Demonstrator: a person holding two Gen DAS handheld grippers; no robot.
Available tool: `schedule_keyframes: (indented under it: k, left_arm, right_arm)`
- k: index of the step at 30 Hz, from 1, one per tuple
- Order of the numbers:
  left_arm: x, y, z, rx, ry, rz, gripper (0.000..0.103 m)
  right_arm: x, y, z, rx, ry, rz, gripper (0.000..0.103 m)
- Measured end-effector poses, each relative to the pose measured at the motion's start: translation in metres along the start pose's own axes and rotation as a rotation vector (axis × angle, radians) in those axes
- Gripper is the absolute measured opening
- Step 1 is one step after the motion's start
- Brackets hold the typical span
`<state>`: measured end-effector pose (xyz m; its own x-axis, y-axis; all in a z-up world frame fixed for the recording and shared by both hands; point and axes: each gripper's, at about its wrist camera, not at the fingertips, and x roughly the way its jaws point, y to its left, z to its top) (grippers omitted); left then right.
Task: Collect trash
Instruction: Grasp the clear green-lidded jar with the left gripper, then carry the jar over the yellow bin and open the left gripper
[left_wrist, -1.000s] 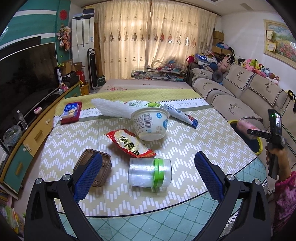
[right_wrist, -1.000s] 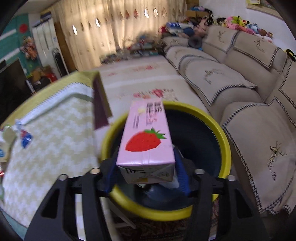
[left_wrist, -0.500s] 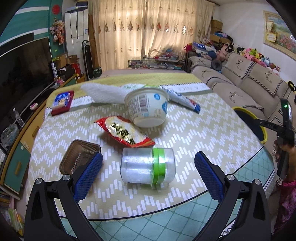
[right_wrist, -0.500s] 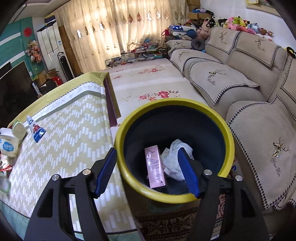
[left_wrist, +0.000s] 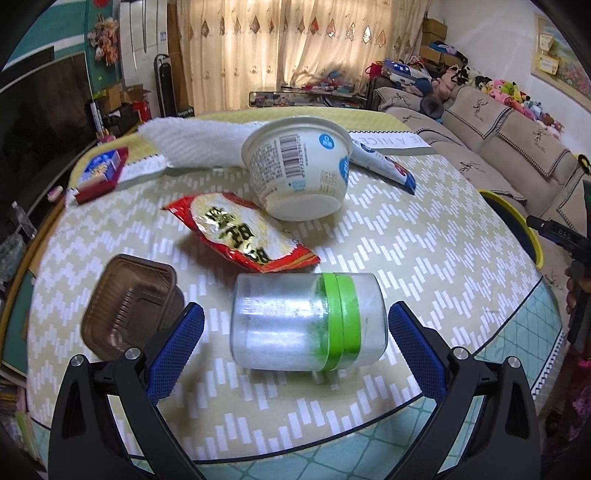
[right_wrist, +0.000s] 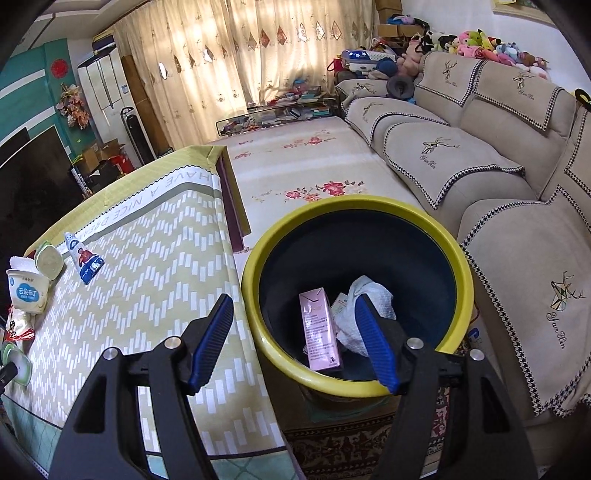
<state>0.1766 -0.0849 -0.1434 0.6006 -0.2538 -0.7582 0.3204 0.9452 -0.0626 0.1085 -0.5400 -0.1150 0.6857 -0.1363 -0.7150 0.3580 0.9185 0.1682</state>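
Observation:
A clear plastic jar with a green band (left_wrist: 308, 321) lies on its side on the patterned table (left_wrist: 424, 258). My left gripper (left_wrist: 295, 345) stands open, its blue pads on either side of the jar and apart from it. Beyond the jar lie a red snack bag (left_wrist: 236, 230), a white tub (left_wrist: 297, 170) and a brown tray (left_wrist: 129, 306). My right gripper (right_wrist: 295, 339) hangs open and empty over the yellow-rimmed bin (right_wrist: 458, 266). Inside the bin sit a pink carton (right_wrist: 319, 328) and crumpled white paper (right_wrist: 365, 299).
A white foam sheet (left_wrist: 192, 142), a blue and white tube (left_wrist: 384, 168) and a red box (left_wrist: 101, 173) lie at the table's far side. A beige sofa (right_wrist: 480, 155) runs along the right, close behind the bin. A TV cabinet stands to the left.
The pink carton left my right gripper and dropped into the bin, and the jaws now stand empty. My left gripper sank towards the clear jar, which now lies between its pads.

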Motion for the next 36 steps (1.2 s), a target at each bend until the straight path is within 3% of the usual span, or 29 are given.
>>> schedule_keyframes:
  k: [5,12,16,25,32,36]
  left_arm:
    - [0.005,-0.002,0.0,0.009,0.009,0.007,0.097]
    - [0.014,-0.005,0.0,0.012,0.042,0.013,0.071]
    - [0.012,-0.01,-0.003,0.038,0.043,0.019,0.071]
    - [-0.015,-0.032,-0.004,0.063,0.027,-0.079,0.071]
    - [-0.028,-0.079,0.015,0.148,0.007,-0.221,0.071]
    - [-0.029,-0.114,0.028,0.223,-0.017,-0.265,0.07]
  right_arm:
    - [0.001,-0.001,0.0,0.003,0.004,0.003,0.065]
    - [0.003,-0.001,-0.003,0.007,0.01,0.009,0.065]
    - [-0.001,-0.003,-0.005,0.01,0.007,0.012,0.065]
    - [-0.024,-0.019,-0.011,0.026,-0.035,-0.034,0.065]
    - [-0.035,-0.038,-0.019,0.063,-0.051,-0.05,0.065]
    - [-0.037,-0.048,-0.02,0.077,-0.064,-0.071,0.065]
